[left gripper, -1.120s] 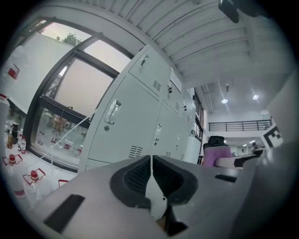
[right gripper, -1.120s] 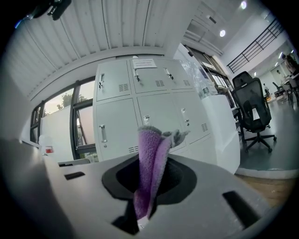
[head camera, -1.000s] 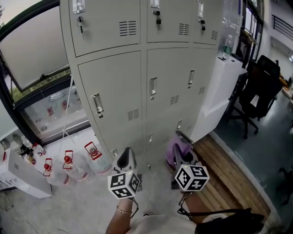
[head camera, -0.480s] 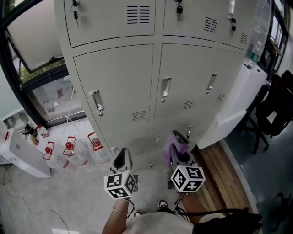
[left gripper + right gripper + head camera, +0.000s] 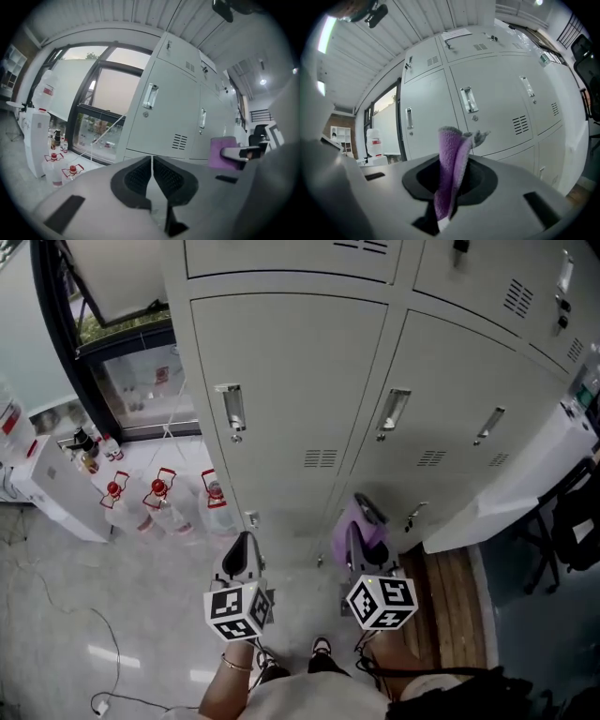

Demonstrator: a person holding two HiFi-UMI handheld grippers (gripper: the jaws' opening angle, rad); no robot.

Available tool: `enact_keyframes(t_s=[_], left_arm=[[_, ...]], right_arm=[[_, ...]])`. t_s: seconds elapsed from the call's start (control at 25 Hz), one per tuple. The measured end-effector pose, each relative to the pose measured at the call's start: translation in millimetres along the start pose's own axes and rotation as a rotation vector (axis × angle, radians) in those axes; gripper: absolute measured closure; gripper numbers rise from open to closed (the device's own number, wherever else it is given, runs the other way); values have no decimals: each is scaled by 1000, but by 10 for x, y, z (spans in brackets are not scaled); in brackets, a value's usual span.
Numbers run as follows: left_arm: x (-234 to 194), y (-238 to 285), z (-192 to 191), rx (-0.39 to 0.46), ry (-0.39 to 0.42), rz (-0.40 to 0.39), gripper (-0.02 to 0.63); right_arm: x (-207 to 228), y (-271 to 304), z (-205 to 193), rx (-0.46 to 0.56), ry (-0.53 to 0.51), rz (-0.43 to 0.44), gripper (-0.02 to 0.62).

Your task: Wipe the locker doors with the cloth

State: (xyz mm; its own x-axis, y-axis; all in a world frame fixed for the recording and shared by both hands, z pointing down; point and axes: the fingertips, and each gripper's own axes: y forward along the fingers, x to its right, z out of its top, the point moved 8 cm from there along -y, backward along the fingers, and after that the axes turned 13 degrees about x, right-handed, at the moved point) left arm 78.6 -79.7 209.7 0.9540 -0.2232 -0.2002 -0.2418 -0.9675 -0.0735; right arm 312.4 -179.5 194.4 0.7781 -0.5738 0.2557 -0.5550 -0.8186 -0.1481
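Note:
A bank of pale grey locker doors (image 5: 300, 399) with recessed handles and vent slots stands in front of me. My right gripper (image 5: 361, 529) is shut on a purple cloth (image 5: 358, 521), which sticks up between its jaws (image 5: 452, 173) a short way off the doors. The left gripper (image 5: 242, 554) is shut and holds nothing; in its own view (image 5: 151, 176) the pads meet, and the purple cloth (image 5: 223, 152) shows at the right. Both grippers hang low, in front of the lower doors, apart from them.
Several clear water bottles with red caps (image 5: 159, 502) stand on the floor left of the lockers, beside a white unit (image 5: 56, 488) and a window. A wooden platform (image 5: 450, 601) and a white cabinet (image 5: 525, 474) lie to the right. Black chair (image 5: 577, 521) at far right.
My head view has tilted down and shifted; the lockers now fill the upper frame and more floor shows. Both grippers keep their places and their grip.

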Motion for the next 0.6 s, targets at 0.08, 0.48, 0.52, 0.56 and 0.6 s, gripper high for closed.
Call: enact_keyframes(t_s=[0.08,0.48,0.52,0.56,0.6], left_arm=[[-118,-45,-22,-2,18,21,589],[-937,-129,-265,-29,-19,159,589],[-1005,-128,-294,-35,-15,160,589],[-1066,-124,-325,-41,-11,158,589],[-1119,-118,-357,-46,-8,155,589]], right_arm=[[-111,59,-68,-1,-1,34,535],[-858,443,-677,-1,8,212,534],[-923,488,-746,7,7,229,534],[-983,535,-817,15,4,245,534],[-1037,583,-891,22,1,260,534]])
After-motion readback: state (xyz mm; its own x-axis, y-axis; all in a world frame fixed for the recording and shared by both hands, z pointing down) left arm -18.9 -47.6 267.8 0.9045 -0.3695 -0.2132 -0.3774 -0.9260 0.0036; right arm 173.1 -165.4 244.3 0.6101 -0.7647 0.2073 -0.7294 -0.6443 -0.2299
